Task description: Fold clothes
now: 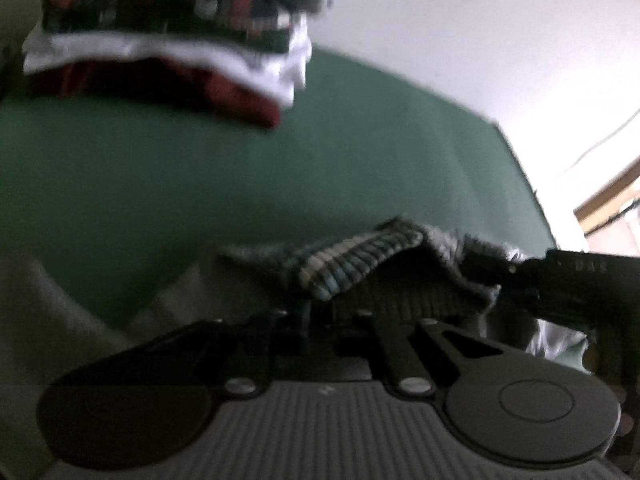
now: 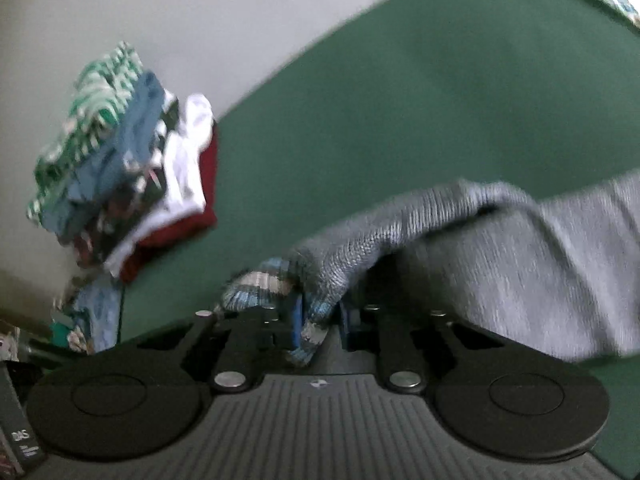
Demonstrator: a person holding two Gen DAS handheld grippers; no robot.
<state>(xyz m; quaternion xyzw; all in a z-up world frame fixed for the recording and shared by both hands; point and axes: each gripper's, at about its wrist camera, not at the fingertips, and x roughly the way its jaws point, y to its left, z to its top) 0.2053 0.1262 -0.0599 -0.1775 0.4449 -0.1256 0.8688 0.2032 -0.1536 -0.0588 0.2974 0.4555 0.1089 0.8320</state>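
- You are mid-fold, by my reading: both grippers carry one grey knit garment above the green table (image 2: 400, 100), with its striped cuff at the front.
- Your right gripper (image 2: 320, 320) has its jaws drawn close on the striped cuff (image 2: 260, 284); the grey sweater (image 2: 520, 248) trails off to its right and partly rests on the table.
- Your left gripper (image 1: 320, 312) appears to pinch the same knit (image 1: 360, 264), which bunches right at its jaws. The fingertips are buried under cloth, so I judge it closed on the fabric rather than see it.
- The other gripper's black body (image 1: 568, 280) sits just to the right of your left one, touching the cloth.
- Next, I think you need to carry the held edge across and lay it flat on the body, keeping both grips level.
- The folded stack (image 2: 132, 168) lies ahead and left of your right gripper, well apart.
- Blur hides the weave and the fold lines; the sweater's far end is cut off at the frame edge.
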